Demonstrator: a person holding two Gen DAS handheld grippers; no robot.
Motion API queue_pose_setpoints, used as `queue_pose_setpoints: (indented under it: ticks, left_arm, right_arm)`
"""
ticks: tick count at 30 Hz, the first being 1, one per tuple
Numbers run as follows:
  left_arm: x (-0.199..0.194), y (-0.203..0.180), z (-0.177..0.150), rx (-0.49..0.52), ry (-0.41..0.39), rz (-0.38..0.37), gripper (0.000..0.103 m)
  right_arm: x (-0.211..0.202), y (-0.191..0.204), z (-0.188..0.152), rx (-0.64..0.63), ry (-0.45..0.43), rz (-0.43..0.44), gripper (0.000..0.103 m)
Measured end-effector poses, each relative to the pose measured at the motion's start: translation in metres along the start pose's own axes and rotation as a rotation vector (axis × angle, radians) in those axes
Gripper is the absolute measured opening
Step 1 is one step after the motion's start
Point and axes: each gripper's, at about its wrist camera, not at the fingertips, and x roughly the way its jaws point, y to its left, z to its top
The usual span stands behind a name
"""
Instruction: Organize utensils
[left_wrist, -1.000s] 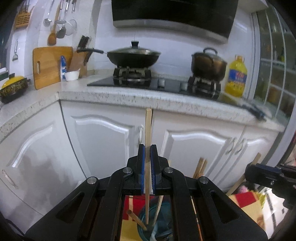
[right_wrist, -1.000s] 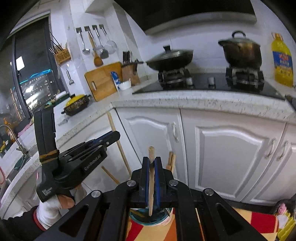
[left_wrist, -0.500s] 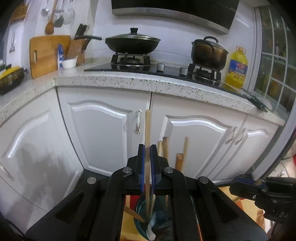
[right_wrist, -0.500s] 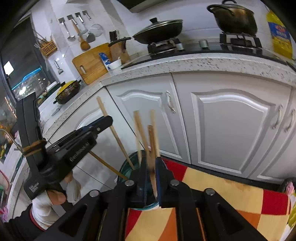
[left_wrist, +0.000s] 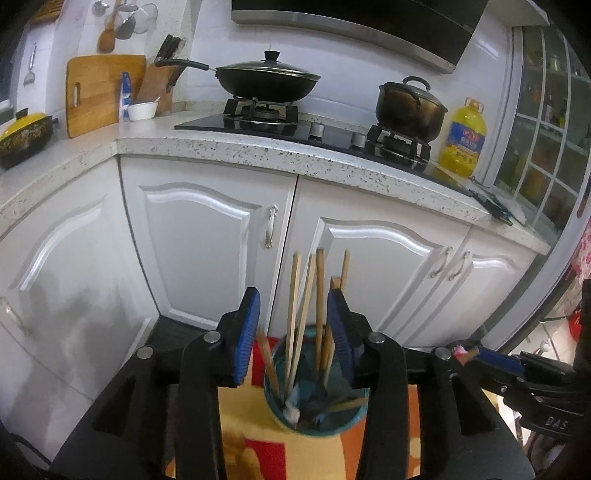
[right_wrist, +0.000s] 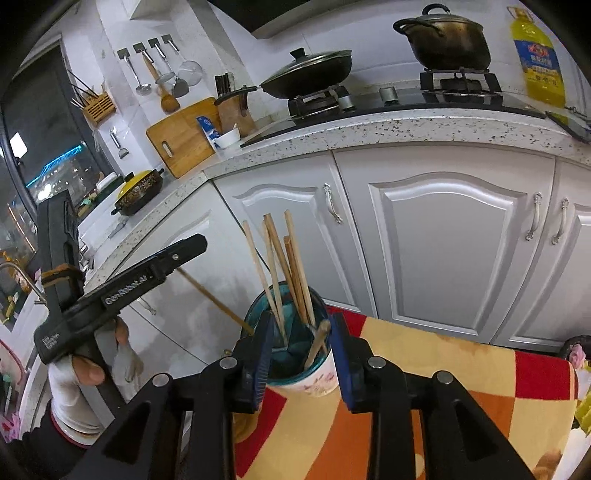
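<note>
- Hovering just over the cup (left_wrist: 317, 410), the left gripper (left_wrist: 293, 332) has its jaws spread and grasps nothing; the right gripper (right_wrist: 301, 347) is likewise released, straddling the rim.
- Chopsticks (left_wrist: 295, 306) stand loose inside the cup, leaning on its wall, so they look delivered.
- Only the right wrist view shows the cup's white flowered outside and the gloved left hand (right_wrist: 85, 373).
- Farther off: cabinets (right_wrist: 443, 240), then the wok (left_wrist: 266, 79).

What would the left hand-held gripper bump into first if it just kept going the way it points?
Probably the wooden chopsticks standing in the teal cup, which rise between its open fingers; behind them is the white cabinet door. Depth is hard to judge.
</note>
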Motion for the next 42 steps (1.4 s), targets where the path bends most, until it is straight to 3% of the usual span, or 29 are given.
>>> queue_pose_setpoints:
  ticks: [16,42]
  left_arm:
    - [-0.034,-0.021,-0.068,0.002,0.070,0.062,0.044]
    - [-0.059,-0.024,-0.092,0.029,0.029,0.160,0.044]
  right_arm:
    - [-0.008,0.030,-0.045,-0.044,-0.034,-0.115,0.041]
    - [-0.015,0.045,-0.066,-0.053,-0.046,-0.167,0.045]
